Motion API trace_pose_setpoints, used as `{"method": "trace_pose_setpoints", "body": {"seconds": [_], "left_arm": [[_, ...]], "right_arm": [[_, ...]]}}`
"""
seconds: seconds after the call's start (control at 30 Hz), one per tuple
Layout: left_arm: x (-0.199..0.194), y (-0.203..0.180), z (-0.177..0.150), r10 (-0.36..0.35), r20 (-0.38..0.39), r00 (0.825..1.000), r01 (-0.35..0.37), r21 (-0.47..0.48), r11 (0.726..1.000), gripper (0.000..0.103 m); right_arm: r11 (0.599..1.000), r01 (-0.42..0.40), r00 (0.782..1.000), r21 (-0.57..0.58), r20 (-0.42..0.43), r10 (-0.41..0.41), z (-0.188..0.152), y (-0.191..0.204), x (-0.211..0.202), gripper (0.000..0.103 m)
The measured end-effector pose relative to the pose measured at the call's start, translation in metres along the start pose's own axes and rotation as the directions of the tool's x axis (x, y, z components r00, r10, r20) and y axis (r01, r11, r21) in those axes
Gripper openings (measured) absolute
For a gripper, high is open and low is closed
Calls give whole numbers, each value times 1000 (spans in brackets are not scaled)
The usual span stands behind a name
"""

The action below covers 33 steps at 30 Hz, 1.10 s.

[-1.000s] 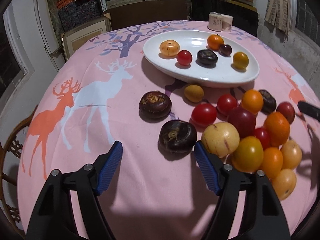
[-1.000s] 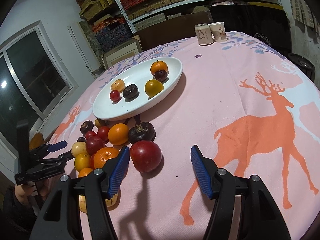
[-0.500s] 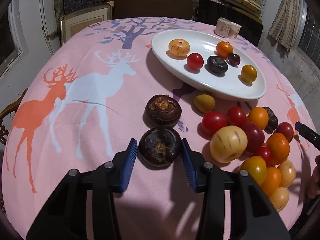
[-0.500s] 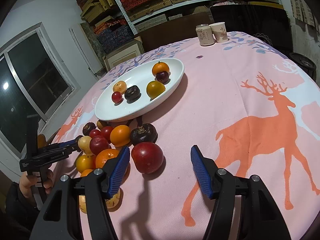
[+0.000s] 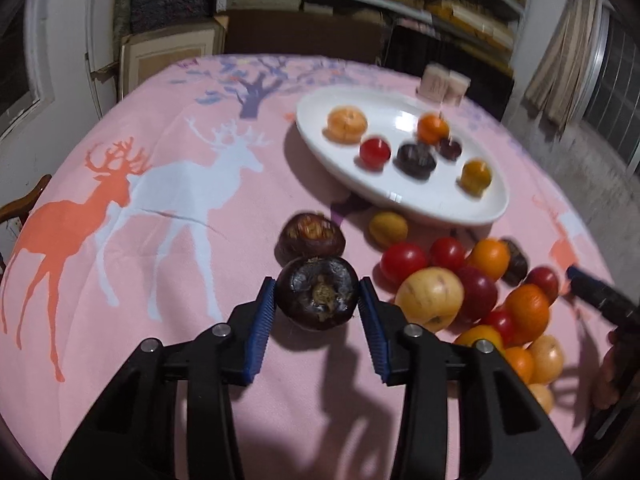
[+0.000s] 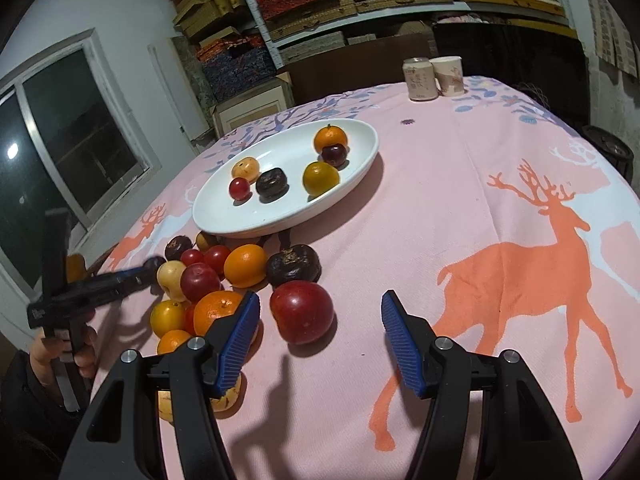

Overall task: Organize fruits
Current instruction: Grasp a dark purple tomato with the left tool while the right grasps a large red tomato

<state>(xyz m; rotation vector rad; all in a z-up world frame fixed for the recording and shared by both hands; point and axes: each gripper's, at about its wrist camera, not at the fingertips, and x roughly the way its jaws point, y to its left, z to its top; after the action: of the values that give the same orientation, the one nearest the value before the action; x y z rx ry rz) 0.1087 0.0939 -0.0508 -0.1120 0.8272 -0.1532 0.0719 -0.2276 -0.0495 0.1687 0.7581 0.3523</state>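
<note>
Biggest worry from where I'm standing: the dark round fruit (image 5: 317, 297) is squeezed only at its widest sides, right near the tips of the blue pads (image 5: 260, 330); it looks smooth and hard-skinned, so I'd guess it could squirt out forward on the way over and roll into the loose pile (image 5: 476, 300) or off the counter (image 5: 120, 320); a rough landing on the white plate (image 5: 400, 200) could also knock the fruits already sitting there.

As for where things are: the left hand-held gripper (image 5: 318, 300) has closed to the fruit's width and has it pinched between both pads, seemingly just above the cloth; a second dark fruit (image 5: 311, 236) sits just beyond it, and the plate is further back to the right.

The right hand-held gripper (image 6: 320, 320) is spread wide and holding nothing; a red plum-like fruit (image 6: 302, 312) lies on the cloth between its fingers, closer to the left pad, touching neither as far as I can tell; the pile is just to its left.
</note>
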Motion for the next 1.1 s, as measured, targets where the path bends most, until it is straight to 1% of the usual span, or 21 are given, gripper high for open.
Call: {"method": "trace_pose_setpoints", "body": {"seconds": [0.07, 0.2, 0.27, 0.33, 0.37, 0.43, 0.67, 1.1], "left_arm": [[-9, 1, -1, 15, 45, 999, -15, -9, 1000, 41], [-11, -10, -1, 43, 59, 997, -45, 35, 998, 41], [-12, -14, -2, 49, 63, 997, -53, 53, 997, 41], [-13, -18, -2, 53, 70, 996, -57, 67, 996, 41], [-13, -18, -3, 53, 73, 996, -59, 70, 996, 41], [-14, -17, -4, 50, 74, 996, -55, 70, 996, 41], [-14, -15, -5, 40, 73, 996, -45, 65, 997, 41], [-15, -17, -5, 43, 80, 996, -49, 72, 996, 41]], "right_arm": [[999, 15, 1000, -50, -27, -17, 0, 9, 5, 64], [995, 52, 993, -83, -102, -60, 3, 17, 24, 64], [997, 44, 990, -71, -134, -53, 4, 18, 32, 58], [998, 29, 987, -54, -157, -37, 4, 17, 38, 44], [998, 29, 986, -48, -161, -36, 4, 16, 39, 41], [999, 16, 988, -29, -156, -20, 4, 13, 37, 41], [999, 13, 993, 33, -115, -10, 3, 3, 29, 40], [1000, 6, 996, 26, -85, -4, 3, 4, 23, 41]]}}
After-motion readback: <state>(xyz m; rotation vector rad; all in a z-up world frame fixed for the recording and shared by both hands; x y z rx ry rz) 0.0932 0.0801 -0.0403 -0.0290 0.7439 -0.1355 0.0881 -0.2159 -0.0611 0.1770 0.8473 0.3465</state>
